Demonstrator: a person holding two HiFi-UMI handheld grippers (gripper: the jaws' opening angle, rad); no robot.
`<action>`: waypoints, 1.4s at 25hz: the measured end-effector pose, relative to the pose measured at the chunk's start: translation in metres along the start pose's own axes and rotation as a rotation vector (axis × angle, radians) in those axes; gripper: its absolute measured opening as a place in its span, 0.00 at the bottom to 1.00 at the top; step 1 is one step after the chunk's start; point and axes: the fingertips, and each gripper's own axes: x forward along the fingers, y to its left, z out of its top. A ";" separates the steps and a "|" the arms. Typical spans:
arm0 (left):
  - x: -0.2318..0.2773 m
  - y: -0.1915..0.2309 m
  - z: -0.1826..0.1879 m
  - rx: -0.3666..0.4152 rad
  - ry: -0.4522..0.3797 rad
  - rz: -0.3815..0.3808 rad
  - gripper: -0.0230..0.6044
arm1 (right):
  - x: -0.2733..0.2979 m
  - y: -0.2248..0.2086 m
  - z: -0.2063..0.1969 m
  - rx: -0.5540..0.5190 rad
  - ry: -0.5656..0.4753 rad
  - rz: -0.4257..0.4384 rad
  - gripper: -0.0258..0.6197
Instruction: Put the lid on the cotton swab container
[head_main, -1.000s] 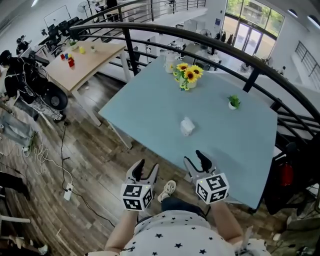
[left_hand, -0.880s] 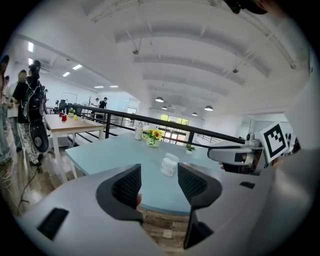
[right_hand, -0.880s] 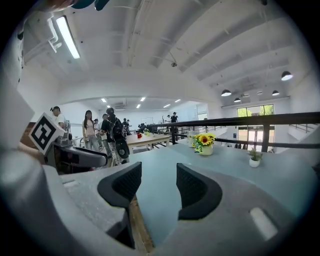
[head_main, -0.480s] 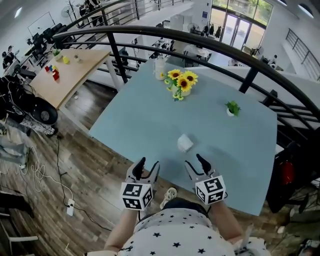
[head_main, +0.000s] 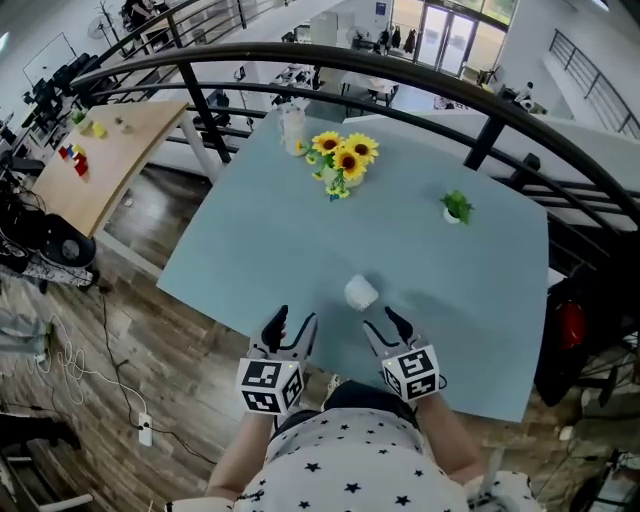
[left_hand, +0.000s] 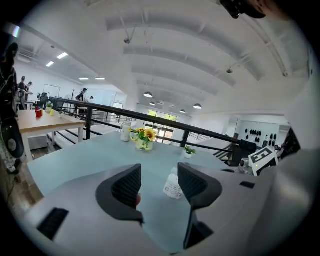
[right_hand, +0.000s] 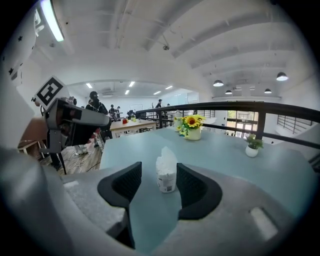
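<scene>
The container (right_hand: 166, 175) stands upright on the bench (head_main: 280, 230), just ahead of the right gripper (right_hand: 159, 175), whose jaws are apart and empty. The left gripper (left_hand: 159, 176) is spread too, with nothing between its jaws, and the container is ahead and slightly right. It looks like light, thin plastic, easy to tip; I would grip it low, on the labelled wall. White swab tips show on top; no lid is visible.

Open tabletop (head_main: 265, 240) rings the cotton swab container (head_main: 361, 293); sunflowers (head_main: 343, 160) stand well apart.
</scene>
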 end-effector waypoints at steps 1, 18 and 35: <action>0.004 0.000 0.001 0.002 0.004 -0.007 0.38 | 0.005 -0.002 -0.004 0.004 0.013 -0.004 0.35; 0.042 0.006 0.011 0.042 0.095 -0.127 0.38 | 0.059 -0.015 -0.045 0.020 0.130 -0.051 0.35; 0.062 0.014 0.019 0.103 0.137 -0.217 0.38 | 0.087 -0.014 -0.044 0.030 0.140 -0.066 0.35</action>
